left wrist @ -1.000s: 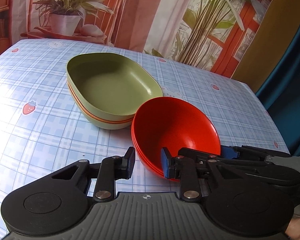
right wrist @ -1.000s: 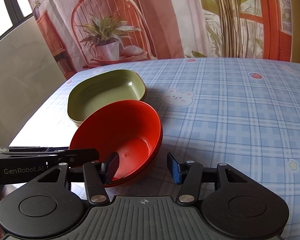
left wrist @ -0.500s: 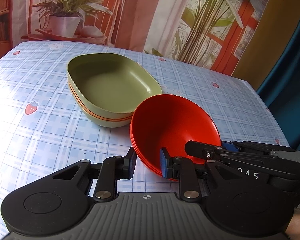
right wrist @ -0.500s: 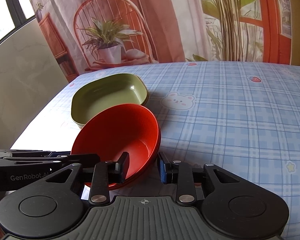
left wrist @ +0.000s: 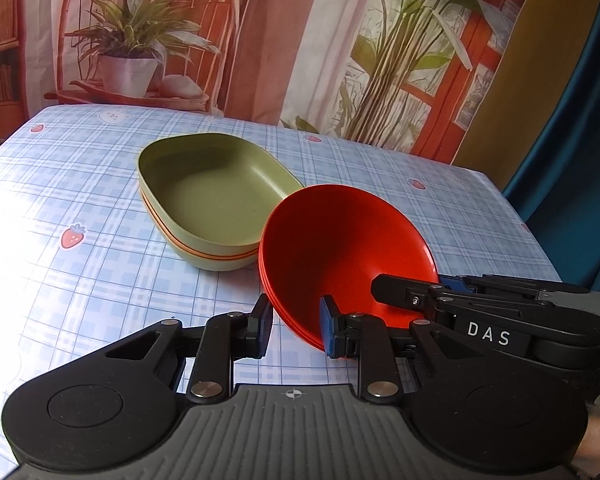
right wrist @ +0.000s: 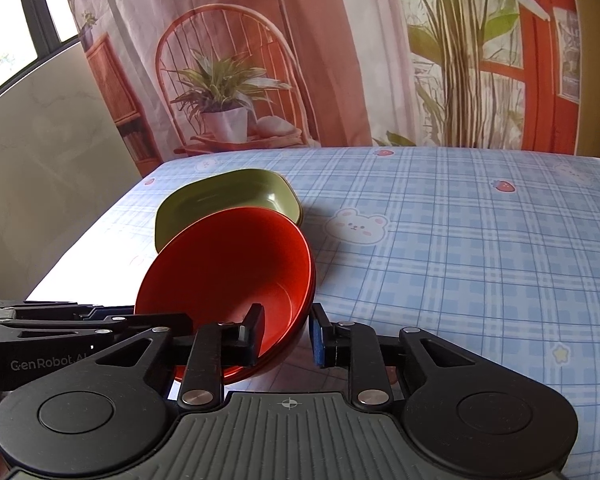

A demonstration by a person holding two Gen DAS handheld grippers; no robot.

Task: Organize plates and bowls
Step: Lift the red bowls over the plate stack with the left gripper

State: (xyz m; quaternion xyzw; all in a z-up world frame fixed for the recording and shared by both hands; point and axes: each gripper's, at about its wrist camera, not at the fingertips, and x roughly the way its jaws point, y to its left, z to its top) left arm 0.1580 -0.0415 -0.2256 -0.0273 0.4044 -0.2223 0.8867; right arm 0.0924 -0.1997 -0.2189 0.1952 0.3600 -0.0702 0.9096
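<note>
While both grippers straddle the rim of the red bowl stack (left wrist: 340,248), the stack sits tilted at lower centre of each wrist view, its open face turned toward the upper right in the left wrist view and toward the left in the right wrist view. At least three nested red rims are countable along its lower edge.

Left gripper (left wrist: 294,328): jaws set narrow, one finger outside the stack wall and the blue-padded finger inside the bowl. Pads appear to bear on the rim, so it grips the stack. Its body enters the right wrist view from the lower left edge.

Right gripper (right wrist: 286,334): jaws closing, the left finger inside the bowl and the blue-padded finger outside. A sliver of gap seems to remain between the outer pad and the wall; firm contact cannot be confirmed. In the left wrist view its body lies across the lower right.

Green dish stack (left wrist: 216,204): oval, upright, with an orange rim showing between the green layers. It rests on the tablecloth (right wrist: 480,248) just behind the red stack, at centre left of the left wrist view. Touching or merely close: cannot tell.

Tablecloth is blue plaid with strawberry and bear prints.
</note>
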